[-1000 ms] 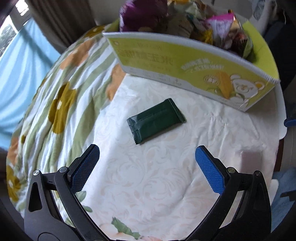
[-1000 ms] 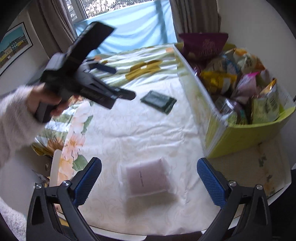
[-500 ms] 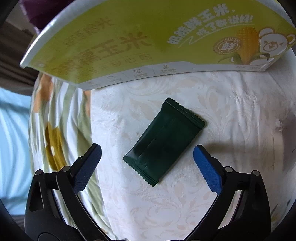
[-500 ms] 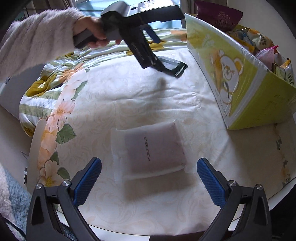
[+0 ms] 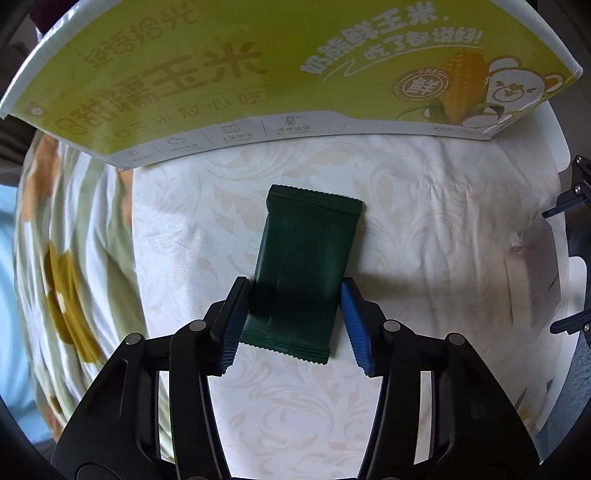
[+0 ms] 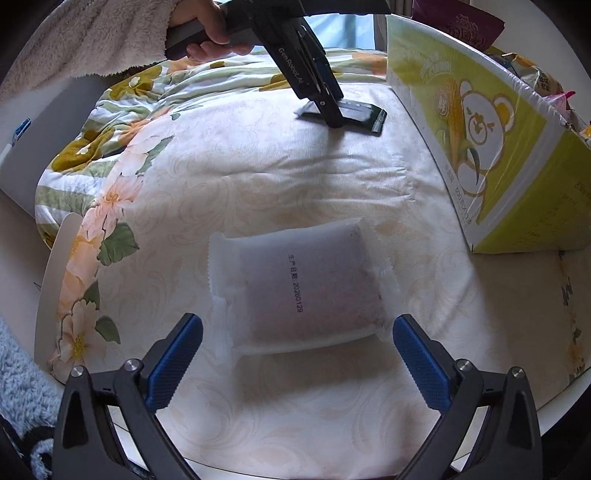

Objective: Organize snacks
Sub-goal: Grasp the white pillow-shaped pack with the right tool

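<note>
A dark green snack packet lies flat on the white patterned cloth. My left gripper has closed around its near end, both blue pads against the packet's long edges. It also shows in the right wrist view, under the left gripper. A white translucent snack packet with a printed date lies in front of my right gripper, which is open and empty, its pads just short of the packet's near edge. The yellow-green snack box stands just beyond the green packet.
The box holds several snack bags at the right of the right wrist view. A floral quilt covers the left side. The round table's white rim shows at left. A sleeved hand holds the left gripper.
My left gripper came down over the green packet and its jaws closed from wide open onto the packet's sides. My right gripper moved closer to the white packet, still open.
</note>
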A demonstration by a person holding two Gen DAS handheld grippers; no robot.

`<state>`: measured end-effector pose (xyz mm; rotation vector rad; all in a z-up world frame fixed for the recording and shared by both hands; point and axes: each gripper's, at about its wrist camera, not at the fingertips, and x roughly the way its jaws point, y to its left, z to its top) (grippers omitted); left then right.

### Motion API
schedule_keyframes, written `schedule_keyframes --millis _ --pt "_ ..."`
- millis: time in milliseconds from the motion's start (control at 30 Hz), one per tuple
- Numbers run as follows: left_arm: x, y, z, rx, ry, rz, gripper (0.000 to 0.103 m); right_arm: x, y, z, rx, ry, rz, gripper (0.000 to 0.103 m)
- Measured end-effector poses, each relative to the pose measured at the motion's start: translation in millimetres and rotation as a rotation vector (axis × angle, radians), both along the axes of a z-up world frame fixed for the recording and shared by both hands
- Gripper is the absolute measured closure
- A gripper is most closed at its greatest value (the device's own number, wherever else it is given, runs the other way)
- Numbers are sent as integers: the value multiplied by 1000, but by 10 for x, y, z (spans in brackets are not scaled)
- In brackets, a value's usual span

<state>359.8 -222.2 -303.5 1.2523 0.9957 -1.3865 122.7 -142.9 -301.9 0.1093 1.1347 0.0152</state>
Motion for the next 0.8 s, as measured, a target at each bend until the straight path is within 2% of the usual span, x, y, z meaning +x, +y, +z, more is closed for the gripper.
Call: schedule_keyframes --millis 100,333,600,800 --pt "-89 52 16 1 -4 29 59 4 -14 5 -15 -8 9 0" --pt "-278 461 7 5 15 123 60 -6 -34 30 -61 -35 53 0" --pt "-689 1064 -13 -2 21 283 60 28 33 48 -124 -54 218 0" --pt "-912 1284 -28 -17 16 395 60 142 -7 -48 -88 -22 248 0"
